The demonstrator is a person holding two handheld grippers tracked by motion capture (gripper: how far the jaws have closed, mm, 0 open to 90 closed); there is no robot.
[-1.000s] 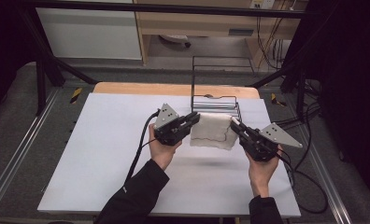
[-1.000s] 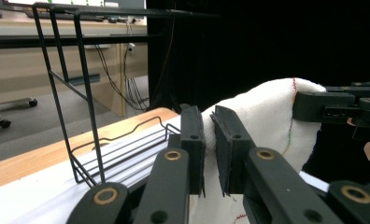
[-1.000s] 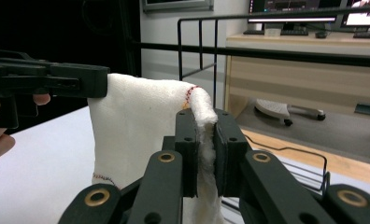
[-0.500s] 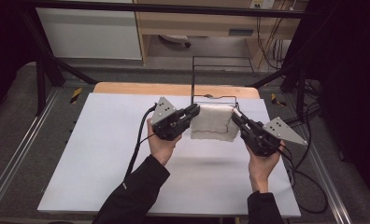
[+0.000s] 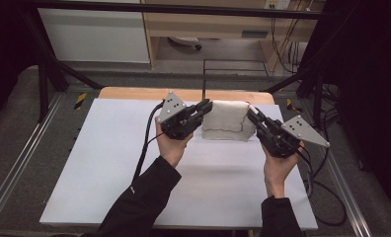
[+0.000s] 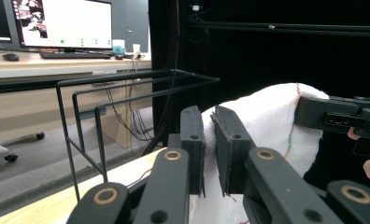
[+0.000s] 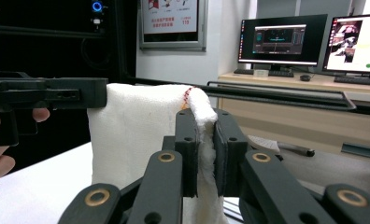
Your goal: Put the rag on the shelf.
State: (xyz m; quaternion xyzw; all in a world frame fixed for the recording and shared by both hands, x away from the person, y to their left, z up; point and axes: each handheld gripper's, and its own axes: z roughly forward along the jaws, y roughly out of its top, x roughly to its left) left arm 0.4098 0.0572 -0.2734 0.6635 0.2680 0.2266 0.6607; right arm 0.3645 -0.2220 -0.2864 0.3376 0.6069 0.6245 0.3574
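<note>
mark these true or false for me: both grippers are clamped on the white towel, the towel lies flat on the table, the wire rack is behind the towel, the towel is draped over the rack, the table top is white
1. Both grippers are clamped on the white towel. True: the left gripper pinches its left edge and the right gripper its right edge.
2. The towel lies flat on the table. False: it hangs stretched between the two grippers, held up off the surface.
3. The wire rack stands behind the towel. True, at the table's far edge.
4. The towel is draped over the rack. False: it is held in front of the rack, not on it.
5. The table top is white. True.
</note>
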